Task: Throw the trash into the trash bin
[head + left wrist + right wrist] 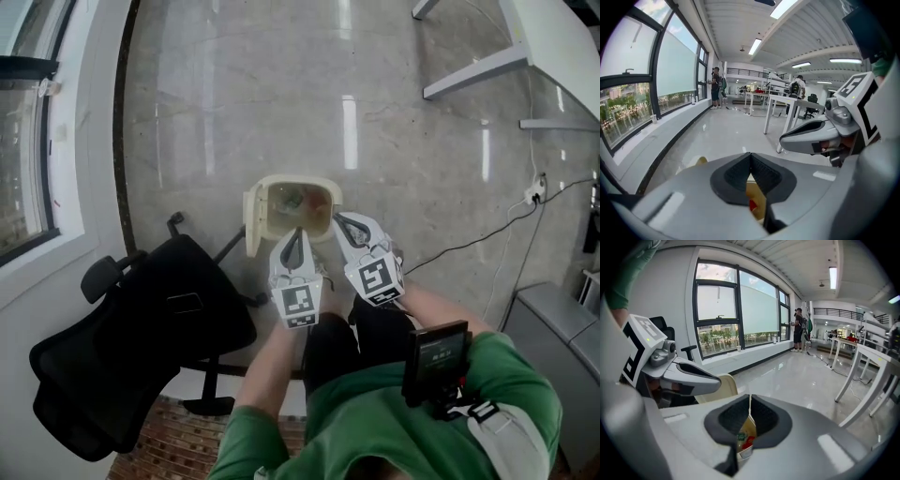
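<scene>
Well, colourful crumpled trash [292,201] lies inside the open cream plastic trash bin [291,178] on the floor, so the drop looks done.
Left gripper [297,232] and right gripper [339,221] hang on its near side, jaws pressed together on nothing, their load apparently delivered.

We see the left gripper [750,157] with its jaws pressed together, tip to tip, and nothing between the pads. Below the tips, a gap shows the cream trash bin [757,194] with a red scrap [753,204] inside. The right gripper [787,138] sits just beside it at right. Beyond them, a glossy floor [726,133] runs past windows [670,70] and white desks [787,105].
</scene>
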`<state>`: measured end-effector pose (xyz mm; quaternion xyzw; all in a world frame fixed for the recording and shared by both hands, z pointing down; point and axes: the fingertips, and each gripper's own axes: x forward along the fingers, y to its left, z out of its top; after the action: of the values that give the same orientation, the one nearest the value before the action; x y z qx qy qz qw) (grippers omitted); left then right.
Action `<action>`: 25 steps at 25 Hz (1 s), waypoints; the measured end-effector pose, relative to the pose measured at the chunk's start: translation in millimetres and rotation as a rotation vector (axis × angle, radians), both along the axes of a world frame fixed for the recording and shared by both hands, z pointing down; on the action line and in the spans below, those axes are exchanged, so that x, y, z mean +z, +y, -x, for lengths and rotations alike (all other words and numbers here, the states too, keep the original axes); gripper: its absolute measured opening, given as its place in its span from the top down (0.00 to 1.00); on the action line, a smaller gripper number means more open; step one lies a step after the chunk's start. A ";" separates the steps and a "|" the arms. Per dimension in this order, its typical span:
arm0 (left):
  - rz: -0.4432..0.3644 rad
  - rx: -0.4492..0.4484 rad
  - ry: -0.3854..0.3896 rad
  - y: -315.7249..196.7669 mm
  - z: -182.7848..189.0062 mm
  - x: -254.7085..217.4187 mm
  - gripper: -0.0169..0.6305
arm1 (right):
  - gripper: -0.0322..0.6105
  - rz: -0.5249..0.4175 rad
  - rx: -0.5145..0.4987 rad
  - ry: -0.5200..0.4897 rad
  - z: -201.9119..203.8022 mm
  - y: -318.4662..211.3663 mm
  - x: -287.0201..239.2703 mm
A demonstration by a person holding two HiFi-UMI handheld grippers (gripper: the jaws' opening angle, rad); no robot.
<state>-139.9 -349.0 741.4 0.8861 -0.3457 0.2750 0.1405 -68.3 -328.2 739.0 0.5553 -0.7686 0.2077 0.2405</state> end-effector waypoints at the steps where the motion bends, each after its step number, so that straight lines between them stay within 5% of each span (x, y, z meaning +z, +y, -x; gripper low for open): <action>1: -0.011 -0.001 0.007 -0.2 -1.0 -10.3 0.96 | 0.93 -0.008 0.005 0.001 -0.8 0.4 -9.5; 25: -0.255 0.007 0.231 1.8 -13.7 -260.9 0.96 | 0.93 -0.259 0.052 -0.046 -11.0 -6.2 -238.4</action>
<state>-126.3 -347.3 480.6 0.9236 -0.3564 0.1257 0.0648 -57.3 -334.4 500.5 0.5966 -0.7795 0.1257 0.1436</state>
